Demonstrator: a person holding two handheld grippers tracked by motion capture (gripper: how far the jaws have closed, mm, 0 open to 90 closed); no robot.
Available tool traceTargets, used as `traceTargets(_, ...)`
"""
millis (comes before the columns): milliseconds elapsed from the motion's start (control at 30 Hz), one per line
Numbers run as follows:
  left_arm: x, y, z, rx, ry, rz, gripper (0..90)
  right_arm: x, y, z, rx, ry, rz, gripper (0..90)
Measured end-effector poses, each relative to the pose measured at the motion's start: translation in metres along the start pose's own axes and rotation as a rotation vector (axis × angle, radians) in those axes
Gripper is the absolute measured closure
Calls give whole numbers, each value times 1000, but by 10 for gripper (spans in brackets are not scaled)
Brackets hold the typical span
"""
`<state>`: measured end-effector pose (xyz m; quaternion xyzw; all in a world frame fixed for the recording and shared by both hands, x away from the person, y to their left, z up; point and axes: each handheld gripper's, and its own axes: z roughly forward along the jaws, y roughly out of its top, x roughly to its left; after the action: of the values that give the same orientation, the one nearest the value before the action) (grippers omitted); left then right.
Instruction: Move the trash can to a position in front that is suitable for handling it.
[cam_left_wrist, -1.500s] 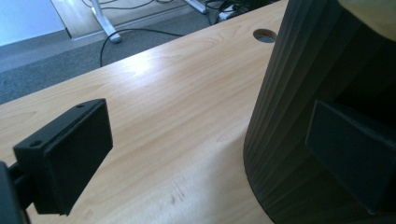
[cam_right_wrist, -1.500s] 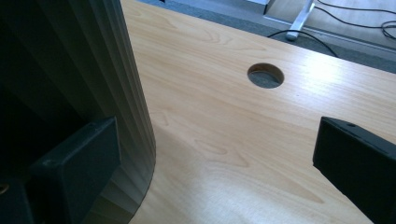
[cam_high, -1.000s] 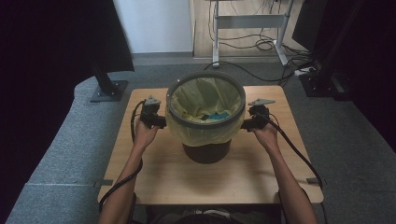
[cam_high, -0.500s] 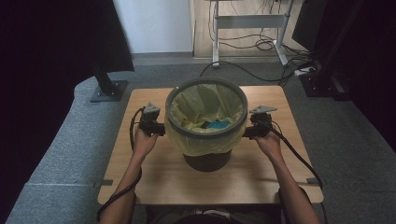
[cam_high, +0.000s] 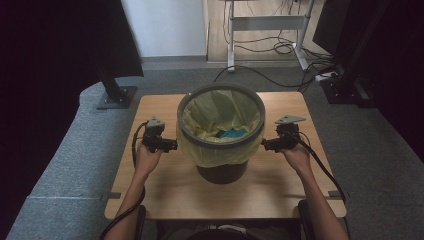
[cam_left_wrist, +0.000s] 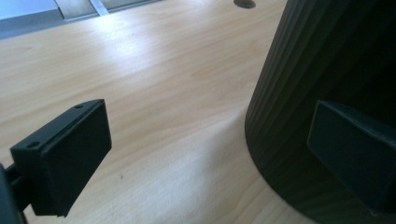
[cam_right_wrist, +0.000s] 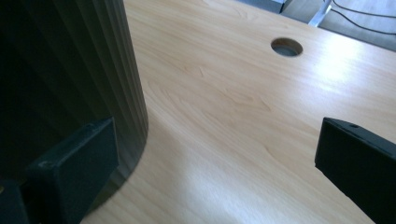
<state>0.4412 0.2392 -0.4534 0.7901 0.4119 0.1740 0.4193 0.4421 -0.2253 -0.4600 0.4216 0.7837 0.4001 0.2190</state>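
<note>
A dark ribbed bin (cam_high: 222, 172) stands in the middle of the wooden table (cam_high: 280, 195). A yellow bag (cam_high: 220, 150) lines it and folds over its top, held by a grey ring (cam_high: 190, 135). Something blue (cam_high: 231, 134) lies inside the bag. My left gripper (cam_high: 172, 146) is open just left of the bin, below the ring. My right gripper (cam_high: 267, 146) is open just right of it. In the left gripper view the gripper (cam_left_wrist: 210, 154) has one jaw in front of the bin wall (cam_left_wrist: 327, 60). In the right gripper view the gripper (cam_right_wrist: 215, 168) has a jaw beside the bin wall (cam_right_wrist: 60, 60).
A round cable hole (cam_right_wrist: 286, 46) is cut into the table top beyond the bin. Behind the table are a black stand base (cam_high: 116, 97), a metal desk frame (cam_high: 270, 22) and loose cables (cam_high: 280, 47) on the floor.
Both grippers have moved down and toward the person, from the bin's rim to its sides. The grey ring now sits clearly around the bag at the top.
</note>
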Motion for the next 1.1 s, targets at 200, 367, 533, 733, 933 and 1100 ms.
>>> traceTargets(200, 3, -19, -1, 37, 2, 17, 0, -7, -16, -10, 22, -14, 16, 0)
traceTargets(367, 7, -38, -2, 70, 0, 5, 0, -15, -38, -17, 51, -33, 31, 0)
traceTargets(533, 13, -56, -3, 100, 8, -12, 0, -23, -59, -22, 78, -64, 55, 0)
traceTargets(733, 16, -73, 1, 134, 21, -26, 0, -28, -81, -20, 105, -74, 81, 0)
traceTargets(933, 18, -86, 8, 178, 28, -32, 0, -29, -100, -12, 139, -78, 69, 0)
traceTargets(1100, 19, -93, 15, 222, 35, -20, 0, -31, -111, -6, 169, -76, 80, 0)
